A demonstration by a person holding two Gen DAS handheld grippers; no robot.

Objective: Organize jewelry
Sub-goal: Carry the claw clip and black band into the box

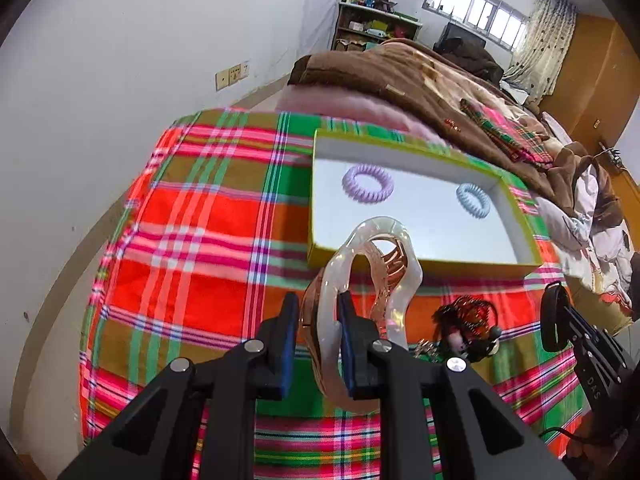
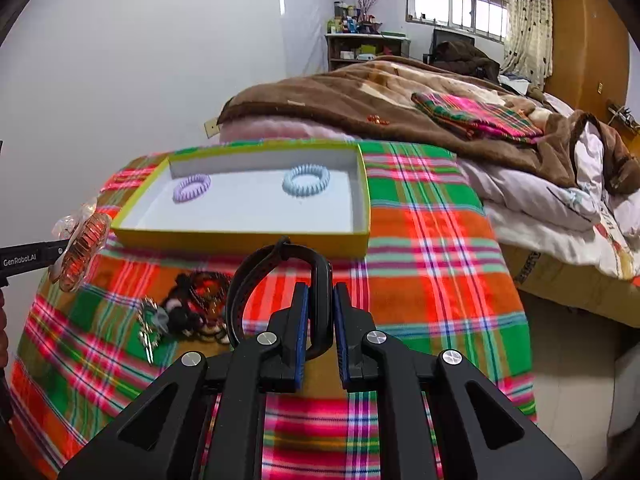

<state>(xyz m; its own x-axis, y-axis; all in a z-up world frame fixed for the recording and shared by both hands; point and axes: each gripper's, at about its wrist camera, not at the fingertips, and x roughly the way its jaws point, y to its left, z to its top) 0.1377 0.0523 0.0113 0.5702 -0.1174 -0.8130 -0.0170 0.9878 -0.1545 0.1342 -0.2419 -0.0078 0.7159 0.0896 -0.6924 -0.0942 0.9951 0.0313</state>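
Left wrist view shows our left gripper pinching a pearly hair claw by its side, up in the air near the box, so we can drop it in. The purple ring and blue ring lie inside already. Our right gripper squeezes a black band, lifted above the plaid cloth. More jewelry waits in a pile.
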